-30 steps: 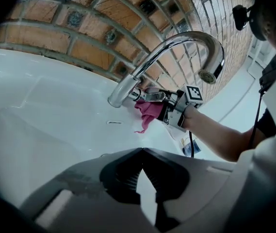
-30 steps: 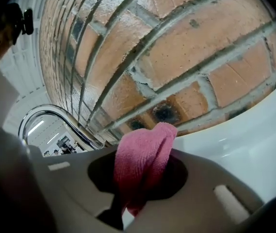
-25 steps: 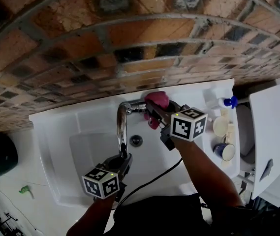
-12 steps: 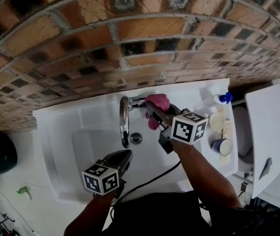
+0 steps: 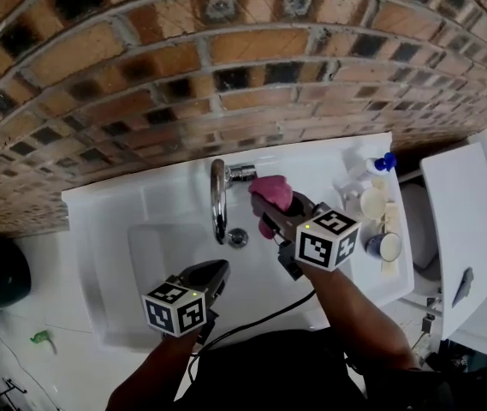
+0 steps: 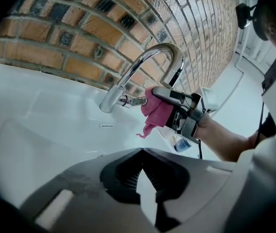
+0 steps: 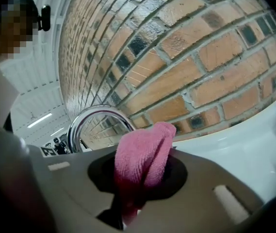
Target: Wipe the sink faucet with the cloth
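A curved chrome faucet (image 5: pixel 217 197) rises at the back of the white sink (image 5: pixel 106 229), with its lever handle (image 5: pixel 242 173) pointing right. My right gripper (image 5: pixel 265 204) is shut on a pink cloth (image 5: pixel 271 189), held just right of the handle and spout. In the right gripper view the cloth (image 7: pixel 142 154) bulges out between the jaws, and the faucet arch (image 7: pixel 90 116) sits behind on the left. My left gripper (image 5: pixel 219 268) hangs over the basin's front, shut on nothing, apart from the spout. From the left gripper view I see the faucet (image 6: pixel 142 64) and cloth (image 6: pixel 157 111) ahead.
A brick wall (image 5: pixel 226 67) stands right behind the sink. On the sink's right ledge are a blue-capped bottle (image 5: pixel 382 163) and two cups (image 5: pixel 374 202) (image 5: pixel 383 246). The drain (image 5: pixel 238 237) lies under the spout. A white cabinet (image 5: pixel 461 229) is at far right.
My left gripper has pulled back from the faucet spout toward the basin's front. The right gripper with the cloth has come slightly nearer, off the handle.
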